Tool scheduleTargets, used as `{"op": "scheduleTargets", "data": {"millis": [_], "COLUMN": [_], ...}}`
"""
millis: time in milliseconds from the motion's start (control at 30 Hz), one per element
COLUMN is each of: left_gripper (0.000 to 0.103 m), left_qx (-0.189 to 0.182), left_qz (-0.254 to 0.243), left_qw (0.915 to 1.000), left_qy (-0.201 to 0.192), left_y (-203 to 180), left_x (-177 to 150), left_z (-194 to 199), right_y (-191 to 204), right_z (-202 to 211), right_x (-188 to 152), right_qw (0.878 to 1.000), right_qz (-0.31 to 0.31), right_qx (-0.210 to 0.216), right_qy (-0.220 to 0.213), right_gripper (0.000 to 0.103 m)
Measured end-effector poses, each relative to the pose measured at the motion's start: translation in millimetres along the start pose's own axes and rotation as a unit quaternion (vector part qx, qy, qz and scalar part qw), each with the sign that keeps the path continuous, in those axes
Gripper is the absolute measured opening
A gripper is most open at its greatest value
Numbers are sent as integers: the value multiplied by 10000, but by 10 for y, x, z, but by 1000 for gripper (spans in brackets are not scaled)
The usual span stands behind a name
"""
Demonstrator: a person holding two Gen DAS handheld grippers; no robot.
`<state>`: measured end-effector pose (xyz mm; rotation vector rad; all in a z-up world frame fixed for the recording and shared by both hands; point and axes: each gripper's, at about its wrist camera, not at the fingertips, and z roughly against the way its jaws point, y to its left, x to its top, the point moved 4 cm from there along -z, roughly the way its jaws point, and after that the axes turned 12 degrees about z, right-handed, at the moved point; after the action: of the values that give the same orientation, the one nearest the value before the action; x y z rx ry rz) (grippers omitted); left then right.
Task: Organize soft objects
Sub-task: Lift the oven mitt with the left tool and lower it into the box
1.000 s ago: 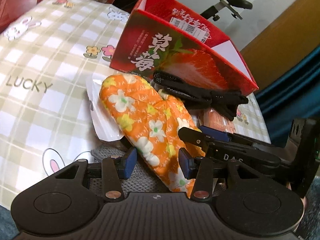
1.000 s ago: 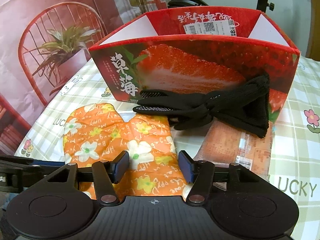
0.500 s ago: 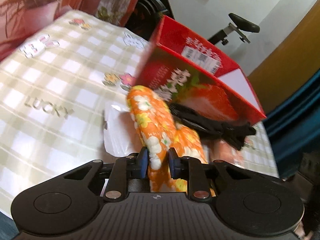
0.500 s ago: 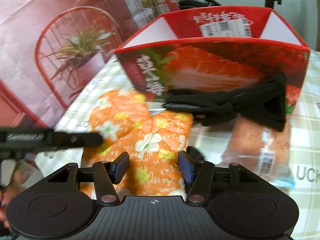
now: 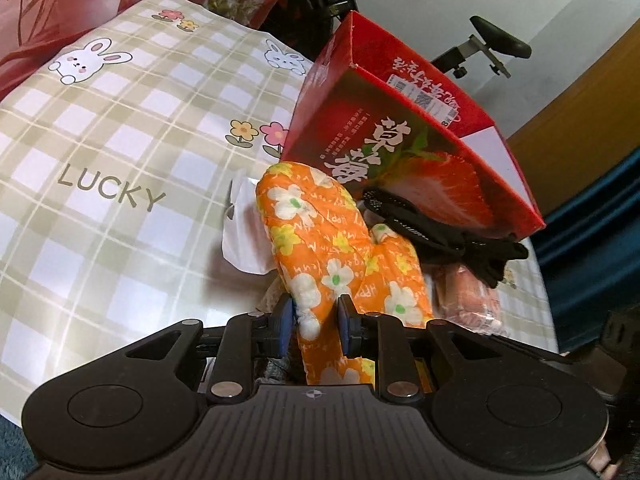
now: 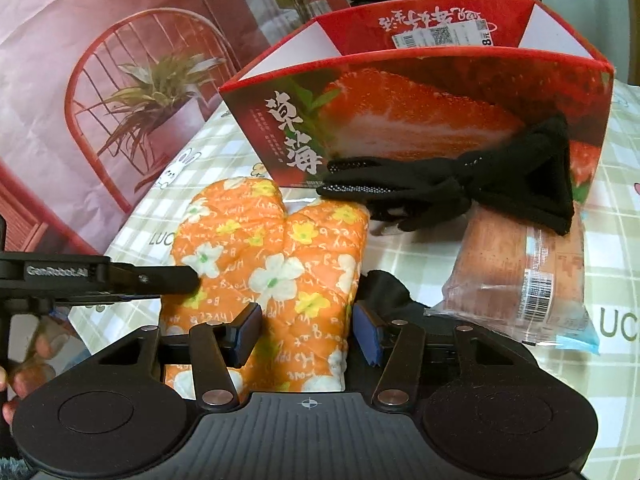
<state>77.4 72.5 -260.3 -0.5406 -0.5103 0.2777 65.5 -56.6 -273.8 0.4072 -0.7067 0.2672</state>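
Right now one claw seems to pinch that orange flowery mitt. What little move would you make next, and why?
Probably close the right gripper on the oven mitt's cuff. The left gripper already pinches one edge, while the right's jaws are closing around the cuff but not yet pressing it. Two grips should carry it steadily to the strawberry box.

An orange floral oven mitt (image 5: 336, 256) lay on the bench, fingertip end toward the red strawberry box (image 5: 404, 152). A black knit glove (image 6: 460, 184) was draped against the box's front, partly over a wrapped orange sponge (image 6: 524, 272).
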Motion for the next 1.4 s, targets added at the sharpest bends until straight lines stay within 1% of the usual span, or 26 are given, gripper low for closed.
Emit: {"op": "scheduleTargets", "data": {"millis": [33, 167, 300, 500, 567, 633, 700, 800, 933, 1067, 1167, 1300, 1400], "left_gripper": [24, 24, 24, 24, 22, 18, 17, 16, 16, 16, 16, 16, 16], "left_qx": [-16, -2, 51, 15, -22, -82, -131, -192, -307, -424, -464, -513, -529], "left_qz": [-13, -175, -137, -189, -220, -236, -244, -291, -557, -949, -1232, -1530, -1735], "left_qw": [10000, 9998, 9997, 9996, 9997, 9997, 9996, 9992, 9966, 9906, 9854, 9786, 9737], "left_qy": [17, 133, 218, 191, 132, 52, -41, -198, -525, -886, -1079, -1277, -1378], "left_y": [-1, 5, 37, 20, 2, -12, -29, -75, -240, -495, -715, -1004, -1223], "left_x": [-10, -76, -98, -90, -81, -68, -48, -6, 121, 330, 515, 777, 968], "left_z": [11, 33, -29, -38, -18, 12, 53, 141, 327, 526, 591, 553, 428], "right_y": [2, 16, 58, 115, 135, 172, 211, 274, 328, 332, 297, 175, 55], "right_z": [-5, -10, 8, 90, 125, 165, 208, 287, 417, 569, 658, 702, 705], "right_x": [4, 13, 24, 73, 104, 140, 175, 252, 403, 625, 812, 1062, 1251], "right_qw": [10000, 9999, 9997, 9993, 9990, 9983, 9974, 9958, 9929, 9891, 9864, 9838, 9817], "right_qz": [16, 107, 221, 339, 412, 517, 632, 798, 984, 1094, 1128, 1141, 1157], "right_qx": [0, -27, -30, 121, 152, 175, 215, 235, 263, 278, 277, 160, -12], "right_qy": [1, 11, 27, -63, -117, -180, -262, -375, -614, -950, -1163, -1373, -1516], "right_gripper": [48, 40, 36, 26, 23, 19, 17, 15, 15, 15, 15, 15, 14]}}
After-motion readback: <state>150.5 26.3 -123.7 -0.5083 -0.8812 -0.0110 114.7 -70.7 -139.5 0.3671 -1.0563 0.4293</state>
